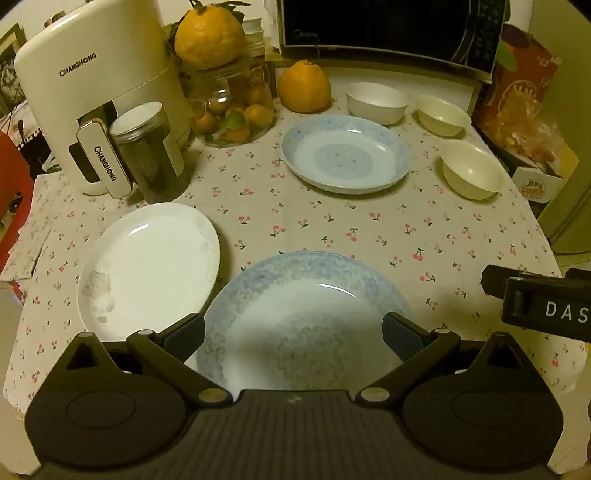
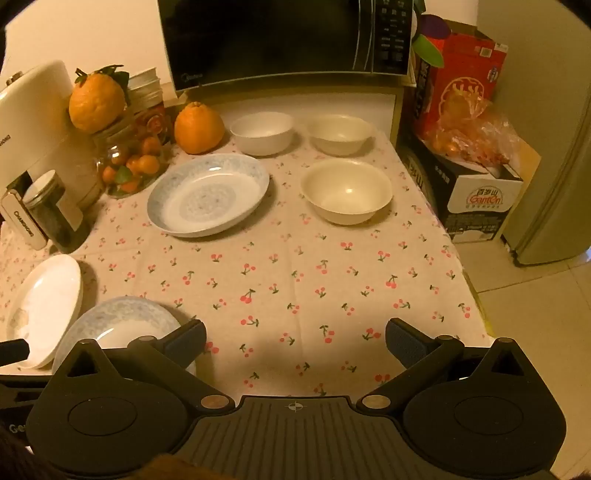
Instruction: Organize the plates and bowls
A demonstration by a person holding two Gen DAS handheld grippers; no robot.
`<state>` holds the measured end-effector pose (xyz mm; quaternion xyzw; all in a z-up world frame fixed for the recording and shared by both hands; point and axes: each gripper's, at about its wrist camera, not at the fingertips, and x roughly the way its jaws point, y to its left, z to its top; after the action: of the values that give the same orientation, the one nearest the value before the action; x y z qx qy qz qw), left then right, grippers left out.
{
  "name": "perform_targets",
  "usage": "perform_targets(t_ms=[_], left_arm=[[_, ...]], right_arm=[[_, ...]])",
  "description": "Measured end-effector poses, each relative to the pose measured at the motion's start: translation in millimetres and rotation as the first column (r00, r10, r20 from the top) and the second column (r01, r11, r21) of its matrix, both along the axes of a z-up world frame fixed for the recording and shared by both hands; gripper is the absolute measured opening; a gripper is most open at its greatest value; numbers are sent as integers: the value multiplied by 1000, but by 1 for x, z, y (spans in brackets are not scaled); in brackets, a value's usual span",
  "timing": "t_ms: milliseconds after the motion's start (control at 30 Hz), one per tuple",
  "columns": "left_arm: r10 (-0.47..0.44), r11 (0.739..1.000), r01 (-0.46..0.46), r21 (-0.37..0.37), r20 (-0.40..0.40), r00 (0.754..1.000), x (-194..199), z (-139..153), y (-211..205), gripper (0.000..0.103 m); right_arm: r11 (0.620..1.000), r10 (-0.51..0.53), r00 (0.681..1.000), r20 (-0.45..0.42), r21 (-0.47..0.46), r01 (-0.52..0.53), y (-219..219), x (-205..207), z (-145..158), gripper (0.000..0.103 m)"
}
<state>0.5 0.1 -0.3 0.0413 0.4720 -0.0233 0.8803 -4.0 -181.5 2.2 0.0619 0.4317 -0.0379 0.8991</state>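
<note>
On the cherry-print tablecloth [image 1: 332, 229] lie a near blue-patterned plate [image 1: 306, 314], a white plate [image 1: 147, 266] to its left and a far blue plate [image 1: 345, 153]. Three pale bowls stand at the back right: one white [image 1: 375, 101], one cream [image 1: 441, 114], one cream and nearer [image 1: 471, 170]. My left gripper [image 1: 293, 334] hangs open above the near blue plate, touching nothing. In the right wrist view my right gripper [image 2: 295, 341] is open over bare cloth, with the near blue plate [image 2: 118, 325] at its left finger and the nearest cream bowl [image 2: 345, 190] well ahead.
A white CHANGHONG appliance [image 1: 96, 85], a dark jar [image 1: 147, 147] and a glass jar of small citrus [image 1: 232, 107] crowd the back left. A large orange fruit [image 1: 304, 86] and a microwave [image 1: 388, 29] sit behind. Boxes [image 2: 476, 166] stand off the table's right edge.
</note>
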Motion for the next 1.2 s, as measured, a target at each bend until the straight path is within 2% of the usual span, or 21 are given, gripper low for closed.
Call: perform_targets(t_ms=[200, 1200], left_arm=[[12, 999, -13, -34, -7, 1000, 3, 2, 7, 103], [2, 999, -3, -37, -13, 1000, 0, -2, 3, 103]], right_arm=[[1000, -5, 1000, 4, -5, 5, 4, -1, -2, 103], [1000, -4, 999, -35, 19, 4, 2, 2, -8, 103]])
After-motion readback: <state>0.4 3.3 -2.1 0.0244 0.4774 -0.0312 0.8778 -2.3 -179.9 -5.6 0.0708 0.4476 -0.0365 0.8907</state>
